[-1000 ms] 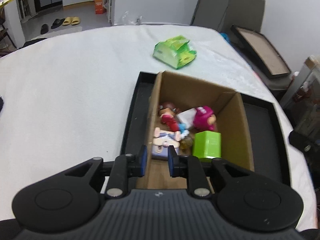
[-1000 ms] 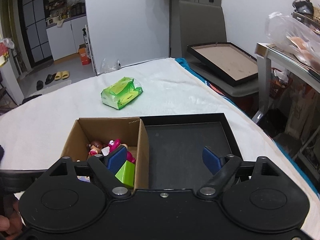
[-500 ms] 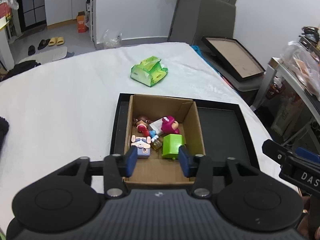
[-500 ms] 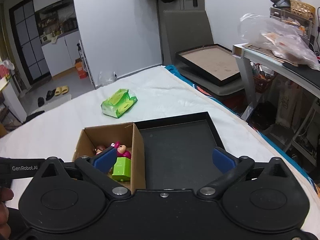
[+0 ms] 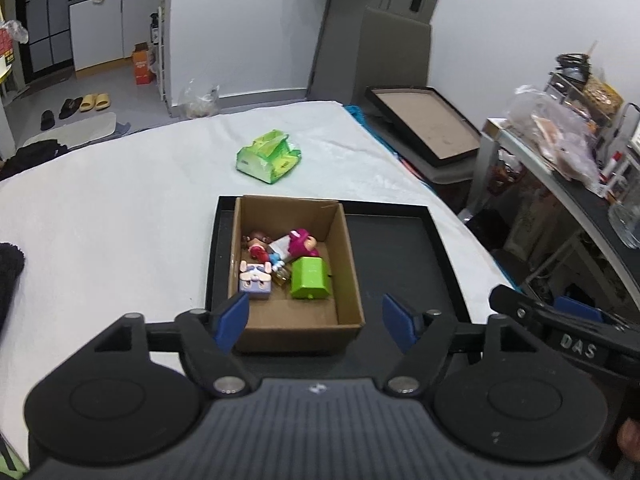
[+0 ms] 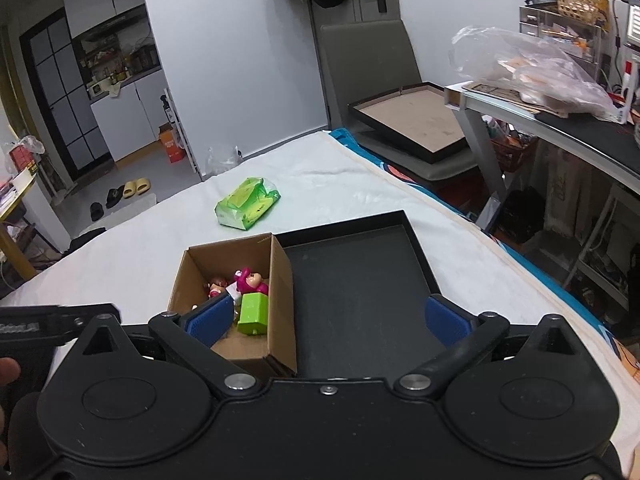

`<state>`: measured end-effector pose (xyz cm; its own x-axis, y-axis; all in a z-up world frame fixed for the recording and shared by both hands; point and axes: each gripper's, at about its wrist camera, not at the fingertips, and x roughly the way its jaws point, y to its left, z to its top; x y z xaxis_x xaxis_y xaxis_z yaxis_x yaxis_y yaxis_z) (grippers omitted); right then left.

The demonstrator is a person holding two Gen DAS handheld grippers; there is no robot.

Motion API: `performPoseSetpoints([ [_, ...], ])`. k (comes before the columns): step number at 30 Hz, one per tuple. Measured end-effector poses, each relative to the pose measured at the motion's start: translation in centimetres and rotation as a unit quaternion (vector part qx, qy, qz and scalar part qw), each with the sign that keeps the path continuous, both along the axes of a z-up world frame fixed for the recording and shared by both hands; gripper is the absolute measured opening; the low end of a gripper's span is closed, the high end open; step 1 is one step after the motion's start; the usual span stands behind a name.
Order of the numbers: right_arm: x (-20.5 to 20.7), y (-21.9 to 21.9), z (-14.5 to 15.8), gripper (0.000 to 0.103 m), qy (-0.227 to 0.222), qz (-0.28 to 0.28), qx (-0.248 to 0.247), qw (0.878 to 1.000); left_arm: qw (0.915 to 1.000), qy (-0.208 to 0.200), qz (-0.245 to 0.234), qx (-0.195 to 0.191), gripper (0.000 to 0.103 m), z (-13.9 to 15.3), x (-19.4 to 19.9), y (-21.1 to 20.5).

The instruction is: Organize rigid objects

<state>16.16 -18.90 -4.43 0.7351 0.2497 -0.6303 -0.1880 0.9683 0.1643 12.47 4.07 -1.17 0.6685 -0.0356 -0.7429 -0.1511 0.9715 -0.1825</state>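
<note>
We've got the cardboard box (image 5: 297, 320) of toys sitting in the black tray's (image 5: 400, 256) left half. Left gripper (image 5: 316, 322) fingers are spreading, nothing between them; right gripper (image 6: 328, 318) fingers are wide apart, empty.

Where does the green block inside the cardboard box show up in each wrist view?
Left wrist: the green block sits at picture centre, toward the right wall of the cardboard box.
Right wrist: green block left of centre, by the box's right wall, beside a blue finger pad.
Shared landmark: the green packet on the white cloth beyond the box.
</note>
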Motion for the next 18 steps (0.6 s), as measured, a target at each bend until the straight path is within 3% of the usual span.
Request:
performPoseSetpoints([
  [3, -0.9, -0.6, 0.6, 0.103, 0.002, -0.003, 0.002, 1.0, 0.9998, -0.005, -0.005, 0.019, 0.082, 0.9, -1.2, -0.8],
  [7, -2.2, -1.1, 1.4, 0.103, 0.01, -0.004, 0.003, 1.0, 0.9998, -0.012, -0.013, 0.01, 0.09, 1.8, -2.6, -1.4],
  [10, -3.4, -1.1, 2.0, 0.103, 0.004, -0.008, -0.015, 1.0, 0.9995, -0.015, -0.012, 0.025, 0.096, 2.2, -3.6, -1.9],
  [18, -6.0, -1.5, 3.3, 0.103, 0.001, -0.01, -0.017, 1.0, 0.9987, -0.017, -0.016, 0.045, 0.098, 3.0, -5.9, -2.3],
])
